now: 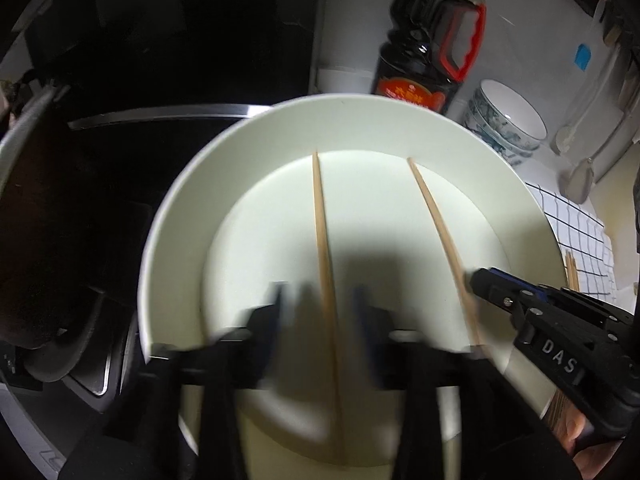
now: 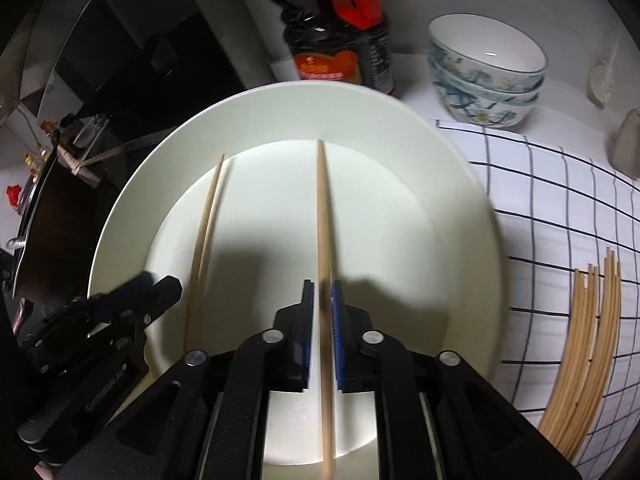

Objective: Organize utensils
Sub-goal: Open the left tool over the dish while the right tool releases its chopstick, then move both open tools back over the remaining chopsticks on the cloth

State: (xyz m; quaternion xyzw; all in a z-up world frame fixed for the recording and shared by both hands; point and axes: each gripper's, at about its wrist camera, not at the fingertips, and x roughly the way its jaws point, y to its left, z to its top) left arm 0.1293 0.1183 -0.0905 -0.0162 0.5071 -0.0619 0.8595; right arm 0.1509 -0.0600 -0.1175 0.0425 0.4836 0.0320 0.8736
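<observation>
Right-wrist view: a broad, smooth white plate (image 2: 460, 240) carries two slim wooden chopsticks lying lengthwise away from the claws — the right gripper (image 2: 321, 292) nearly clenched around the right chopstick (image 2: 322, 216), the left gripper (image 1: 320, 304) released, astride the left chopstick (image 2: 208, 216).

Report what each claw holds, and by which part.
Left claw is open, holding nothing; a chopstick lies between its jaws. Right claw is nearly closed around another chopstick, at its near half, with a slight gap; a firm grip cannot be confirmed.
</observation>
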